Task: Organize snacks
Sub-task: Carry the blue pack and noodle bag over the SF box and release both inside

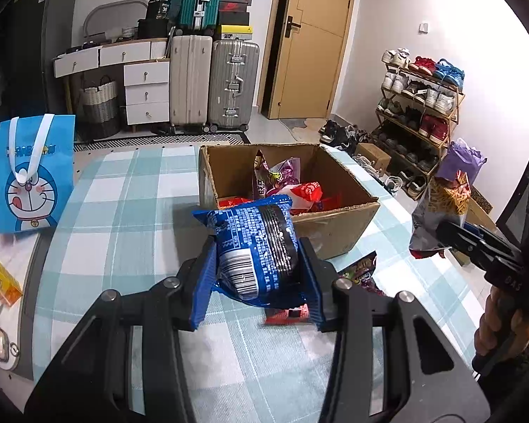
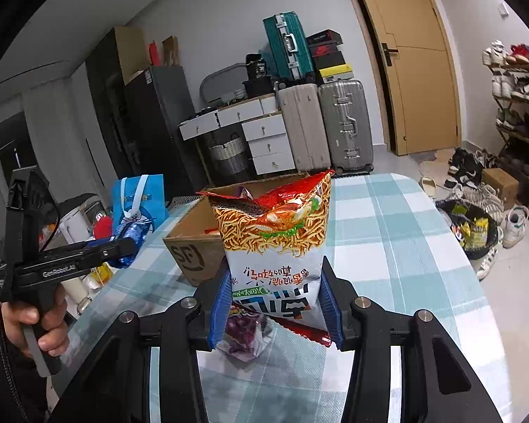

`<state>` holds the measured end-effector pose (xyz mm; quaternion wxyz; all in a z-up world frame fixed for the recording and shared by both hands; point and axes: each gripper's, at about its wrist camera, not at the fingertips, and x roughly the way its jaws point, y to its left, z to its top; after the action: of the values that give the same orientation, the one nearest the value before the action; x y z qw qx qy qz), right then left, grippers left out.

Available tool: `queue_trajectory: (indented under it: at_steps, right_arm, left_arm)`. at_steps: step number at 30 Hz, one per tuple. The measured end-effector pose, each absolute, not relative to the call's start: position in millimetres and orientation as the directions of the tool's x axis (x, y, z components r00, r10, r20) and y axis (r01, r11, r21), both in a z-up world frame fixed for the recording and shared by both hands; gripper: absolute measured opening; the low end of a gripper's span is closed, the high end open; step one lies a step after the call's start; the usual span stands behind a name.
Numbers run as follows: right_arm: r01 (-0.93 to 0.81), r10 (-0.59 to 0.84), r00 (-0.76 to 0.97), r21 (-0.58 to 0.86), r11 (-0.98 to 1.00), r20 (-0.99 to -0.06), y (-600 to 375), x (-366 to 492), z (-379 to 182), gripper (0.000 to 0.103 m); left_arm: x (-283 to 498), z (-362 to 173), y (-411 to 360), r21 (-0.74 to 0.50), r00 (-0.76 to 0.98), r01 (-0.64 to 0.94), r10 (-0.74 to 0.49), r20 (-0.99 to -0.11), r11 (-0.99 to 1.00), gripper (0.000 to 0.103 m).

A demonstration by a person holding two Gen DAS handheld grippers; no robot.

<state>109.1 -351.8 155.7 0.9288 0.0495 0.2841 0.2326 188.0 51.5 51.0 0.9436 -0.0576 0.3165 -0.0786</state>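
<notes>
L gripper point(image 1: 257, 264) clamps blue packet point(image 1: 255, 243); R gripper point(image 2: 275, 303) clamps noodle bag point(image 2: 275, 236) (2 held).

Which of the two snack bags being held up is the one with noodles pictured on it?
The white bag with the noodle picture, clamped in the right gripper. The left gripper holds a blue packet showing only fine print and a barcode.
</notes>
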Motion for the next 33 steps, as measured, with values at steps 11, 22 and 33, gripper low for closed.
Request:
queue_trajectory:
  at_steps: [11,22,33]
  right_arm:
    - [-0.479,0.501,0.686,0.191,0.857,-0.527,-328,127,176,0.045]
    - [-0.491,0.574,0.607,0.309,0.815,-0.55,-328,186,198,0.045]
    - [-0.489,0.566,0.57,0.308,0.816,-0.596,-309,234,183,0.045]
  left_arm:
    - [194,59,43,-0.137,0.801,0.102,-0.163,-0.577,0.985,0.041]
    - [216,63,42,-0.102,0.822,0.045,-0.095,-0.561,0.994,0.041]
    - [262,57,36,-0.11,0.814,0.033,-0.091,-0.574,0.993,0.041]
